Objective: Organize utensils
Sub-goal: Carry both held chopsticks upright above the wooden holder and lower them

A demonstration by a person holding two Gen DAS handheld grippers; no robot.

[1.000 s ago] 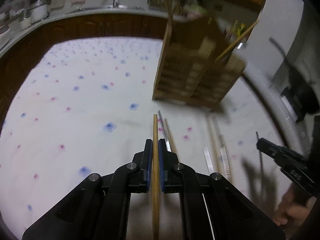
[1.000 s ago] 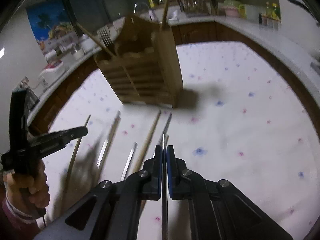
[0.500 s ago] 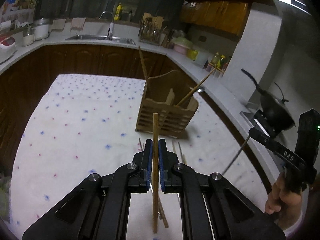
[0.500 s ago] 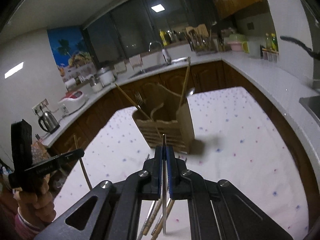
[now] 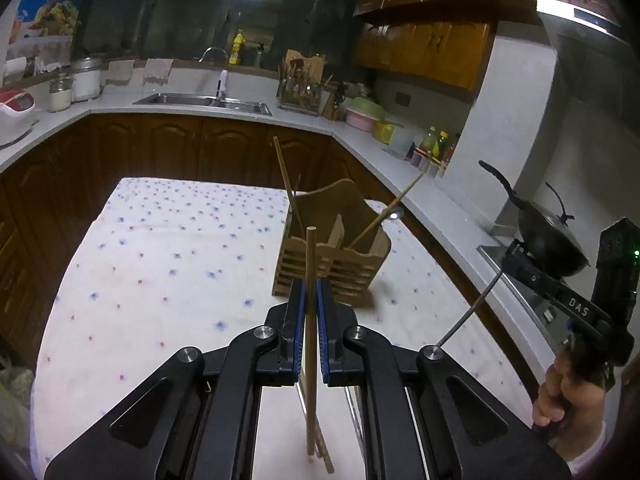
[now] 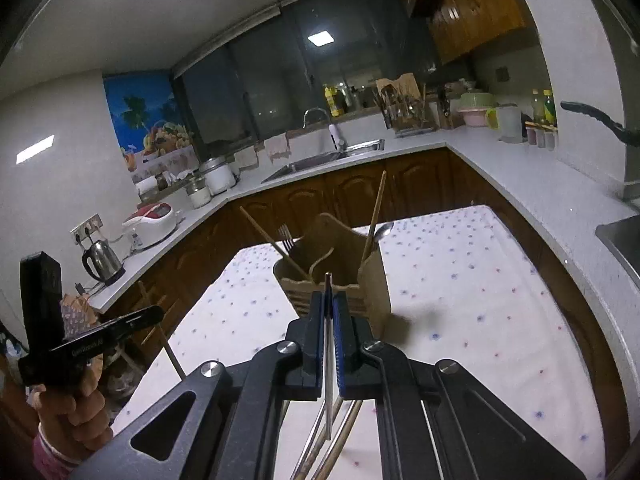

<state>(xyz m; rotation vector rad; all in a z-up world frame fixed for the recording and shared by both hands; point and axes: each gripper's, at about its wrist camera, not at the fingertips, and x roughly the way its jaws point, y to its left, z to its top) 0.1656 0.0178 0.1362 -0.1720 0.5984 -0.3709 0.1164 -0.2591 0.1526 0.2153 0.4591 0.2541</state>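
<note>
Both grippers have risen since the earlier frames, and the flowered tablecloth point(image 5: 160, 280) that filled the view now lies well below. Nearest, the left gripper point(image 5: 311, 320) is clenched on a wooden chopstick point(image 5: 310, 264), pinched about midway, with its free end standing toward twelve o'clock. The right gripper point(image 6: 329, 320) is likewise clamped on a thin metal utensil point(image 6: 328, 360), also gripped along its shaft. More chopsticks and metal pieces lie on the cloth at six o'clock beneath each tool. Farther off, at twelve o'clock, stands the wooden utensil holder point(image 5: 332, 256), already bearing chopsticks, a spoon and a fork. Both held pieces look light and stiff. The wood probably seats firmly in the pads, while the smooth metal seems likelier to slip or swivel, so a mid-shaft hold suits it best.
</note>
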